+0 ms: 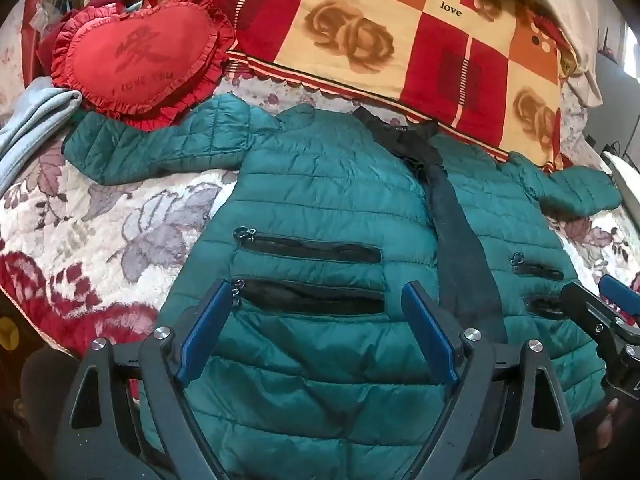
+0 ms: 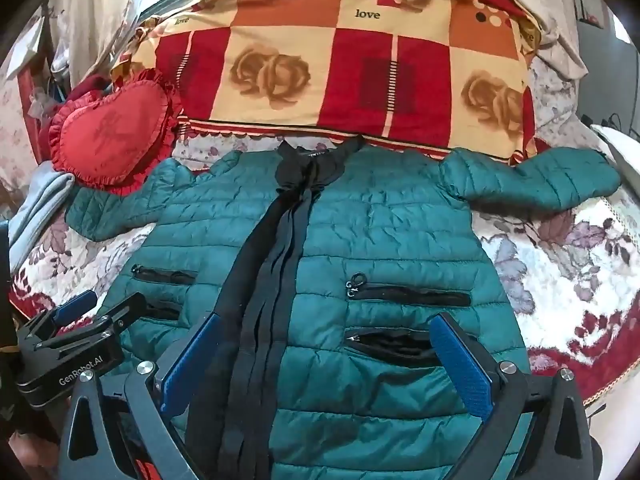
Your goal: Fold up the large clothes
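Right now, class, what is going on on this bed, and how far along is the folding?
A person holds a hand-held gripper in each hand over a teal quilted jacket spread flat, front up, on a floral blanket. The left hand-held gripper and the right hand-held gripper both hover open above the hem, gripping nothing. Both sleeves lie stretched outward, one touching a red heart-shaped pillow. No fold has been made yet.

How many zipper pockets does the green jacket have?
4 on the teal puffer jacket: two stacked left of the black front placket, two stacked right of it. Any on the back are hidden.
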